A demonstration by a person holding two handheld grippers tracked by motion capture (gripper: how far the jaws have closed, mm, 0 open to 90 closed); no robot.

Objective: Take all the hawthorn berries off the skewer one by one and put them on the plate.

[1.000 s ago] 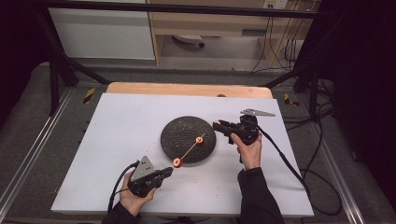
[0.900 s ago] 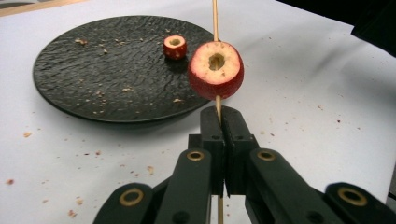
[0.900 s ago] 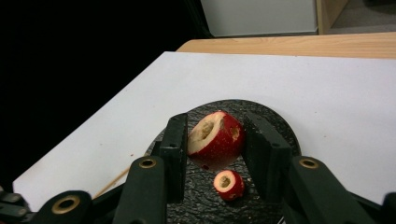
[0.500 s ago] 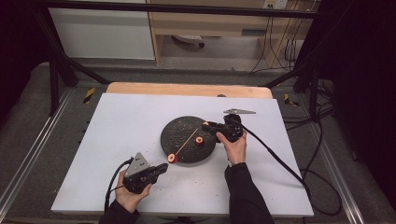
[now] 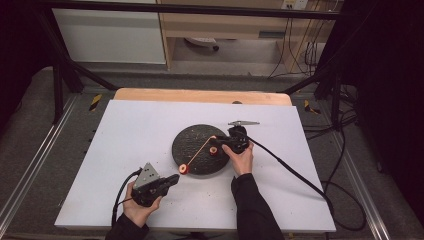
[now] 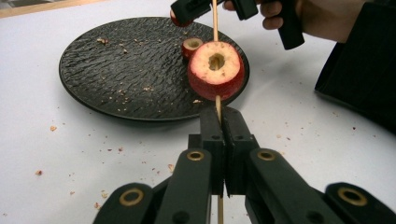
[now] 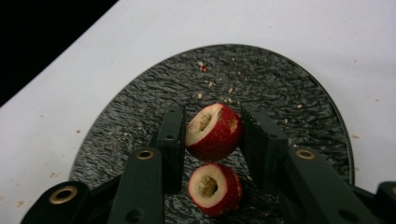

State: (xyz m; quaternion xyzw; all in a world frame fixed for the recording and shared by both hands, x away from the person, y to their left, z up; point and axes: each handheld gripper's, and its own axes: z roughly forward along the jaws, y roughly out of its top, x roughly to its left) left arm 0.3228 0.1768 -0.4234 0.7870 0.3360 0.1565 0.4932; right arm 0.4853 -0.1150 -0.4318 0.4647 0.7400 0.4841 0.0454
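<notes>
Left gripper (image 6: 219,122): clenched on the skewer (image 6: 215,18), steadying it, one fruit slice (image 6: 215,70) threaded.
Right gripper (image 7: 212,135): jaws straddling, possibly nipping, an upper slice (image 7: 214,131); grip uncertain.
Loose slice (image 7: 215,188): lies on the black plate (image 7: 149,112).
Likely aim: threading.
</notes>
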